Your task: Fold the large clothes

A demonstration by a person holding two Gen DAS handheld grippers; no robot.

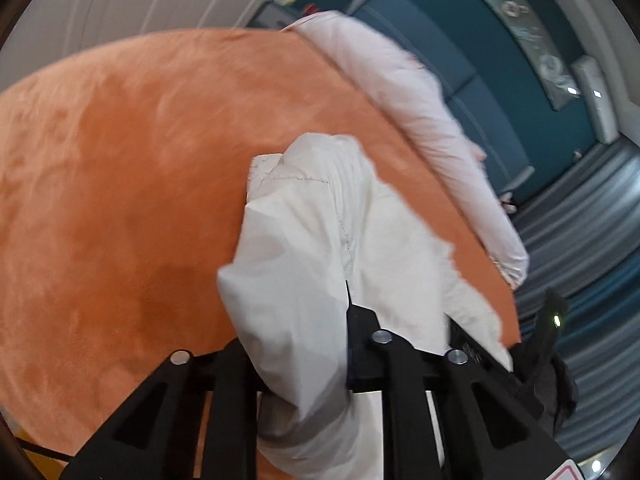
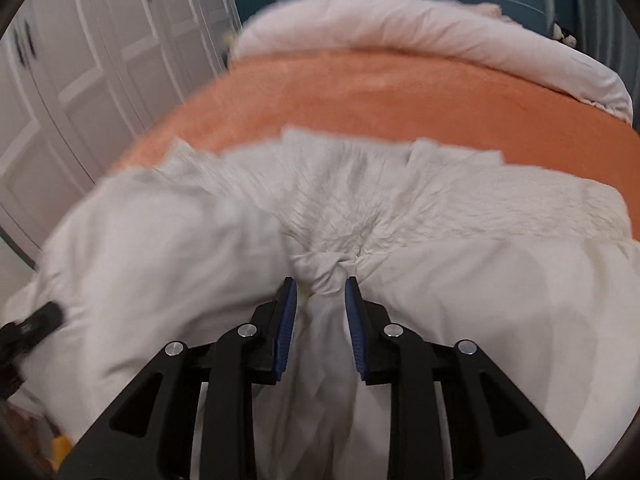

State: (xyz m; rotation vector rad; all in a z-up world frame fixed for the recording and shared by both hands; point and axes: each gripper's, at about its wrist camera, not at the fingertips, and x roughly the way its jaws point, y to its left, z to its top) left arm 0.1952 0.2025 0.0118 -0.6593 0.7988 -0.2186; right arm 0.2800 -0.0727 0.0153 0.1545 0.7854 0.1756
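Observation:
A large white garment (image 2: 440, 220) lies crumpled across the near part of an orange bed cover (image 2: 360, 96). My right gripper (image 2: 320, 284) is shut on a twisted bunch of its cloth, which is squeezed between the blue pads (image 2: 288, 320). In the left wrist view, a fold of the same white garment (image 1: 312, 220) hangs lifted over my left gripper (image 1: 324, 300). That gripper is shut on it, and cloth hides the left finger and most of the pads. A black part at the left edge (image 2: 36, 324) of the right wrist view looks like the other gripper, at the garment's side.
A pale pink rolled duvet (image 2: 400, 24) lies along the far side of the bed. White wardrobe doors (image 2: 80, 60) stand to the left. A teal wall (image 1: 460, 32) and a grey striped floor (image 1: 592, 240) lie beyond the bed's edge.

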